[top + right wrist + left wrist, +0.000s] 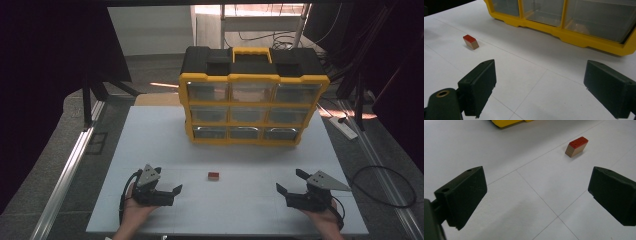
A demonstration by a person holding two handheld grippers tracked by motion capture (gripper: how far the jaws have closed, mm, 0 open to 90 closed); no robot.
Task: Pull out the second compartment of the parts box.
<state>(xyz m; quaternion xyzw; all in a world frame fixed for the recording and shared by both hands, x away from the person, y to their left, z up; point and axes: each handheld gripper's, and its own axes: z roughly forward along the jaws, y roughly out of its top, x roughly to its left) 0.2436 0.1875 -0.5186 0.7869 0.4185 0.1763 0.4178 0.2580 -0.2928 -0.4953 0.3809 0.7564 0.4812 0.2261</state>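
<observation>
- Left gripper (169, 192): fingers spread wide, empty.
- Right gripper (289, 183): fingers spread wide, empty.
- Red-topped block (213, 175) lies on the tabletop (150, 135) between them, at 6 o'clock from the yellow drawer cabinet (252, 102).

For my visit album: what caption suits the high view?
Two open hand-held grippers, left gripper and right gripper, rest either side of a small red-topped block before a yellow drawer cabinet.

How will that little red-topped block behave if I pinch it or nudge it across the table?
The red-topped block looks like solid wood, so probably stiff and light. Its flat faces suggest it will slide, not roll. One side slants, so the jaws might slip there; the parallel faces seem safer.
</observation>
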